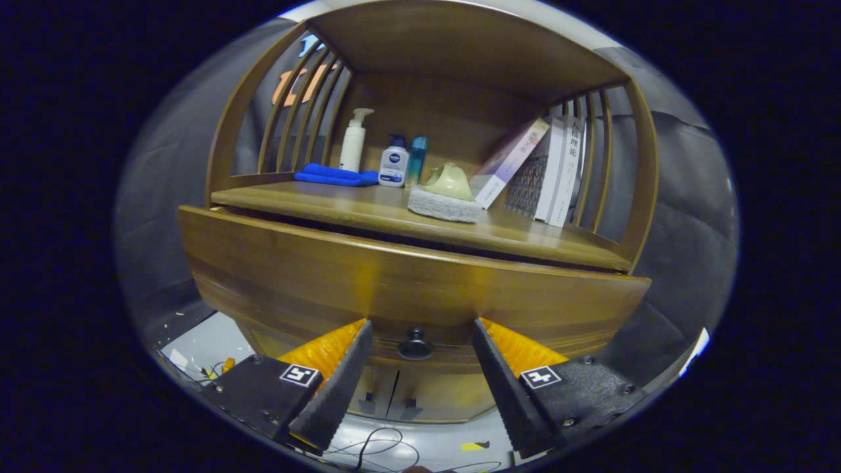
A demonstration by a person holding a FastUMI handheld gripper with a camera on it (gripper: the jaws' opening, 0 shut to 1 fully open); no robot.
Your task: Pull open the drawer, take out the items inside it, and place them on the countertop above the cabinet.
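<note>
A wooden cabinet fills the view. Its drawer front (pixel 407 282) carries a small dark round knob (pixel 415 344), and the drawer stands a little way out from the cabinet, with a dark gap along its top edge. My gripper (pixel 420 332) is open, with the knob between the two fingertips and neither finger pressing on it. Above the drawer lies the wooden countertop (pixel 315 205). The inside of the drawer is hidden.
On the countertop sit a folded blue cloth (pixel 335 175), a white pump bottle (pixel 353 141), a small white-and-blue bottle (pixel 394 161), a teal bottle (pixel 416 157), a pale green scrubber on a grey sponge (pixel 447 196) and leaning books (pixel 545 172). Slatted sides flank the shelf. Cables (pixel 374 447) lie on the floor below.
</note>
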